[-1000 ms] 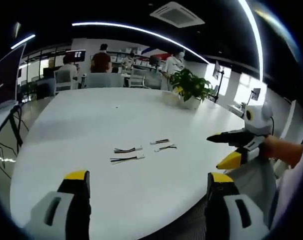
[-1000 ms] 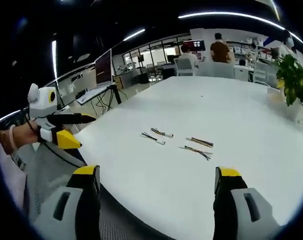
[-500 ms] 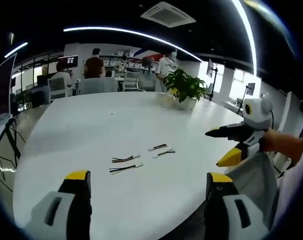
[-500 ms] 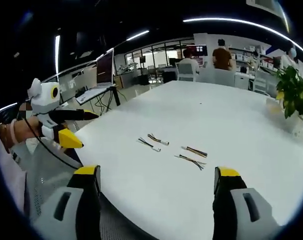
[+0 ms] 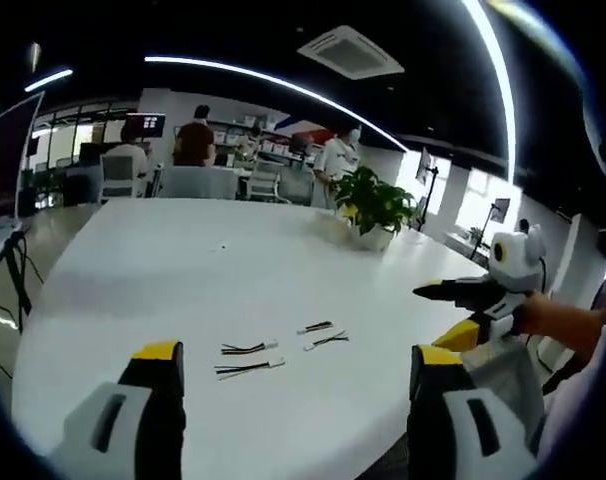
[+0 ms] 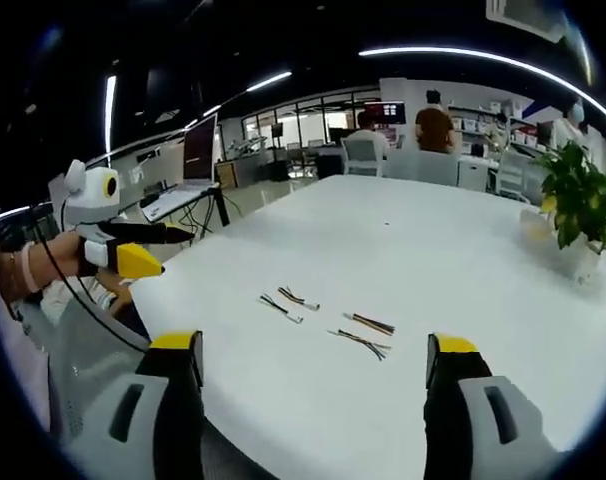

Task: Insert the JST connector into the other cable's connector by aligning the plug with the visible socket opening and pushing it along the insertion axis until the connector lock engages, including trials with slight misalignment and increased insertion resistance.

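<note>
White-plugged thin multicolour cables (light, floppy) lie untouched; I'd grip the housings, both my left gripper and right gripper wide, empty.

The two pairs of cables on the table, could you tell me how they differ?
In the left gripper view, the left pair looks longer, with white connectors at its right ends; the right pair looks shorter, connectors at its left ends. Both lie loose on the white table, apart from either claw.
</note>
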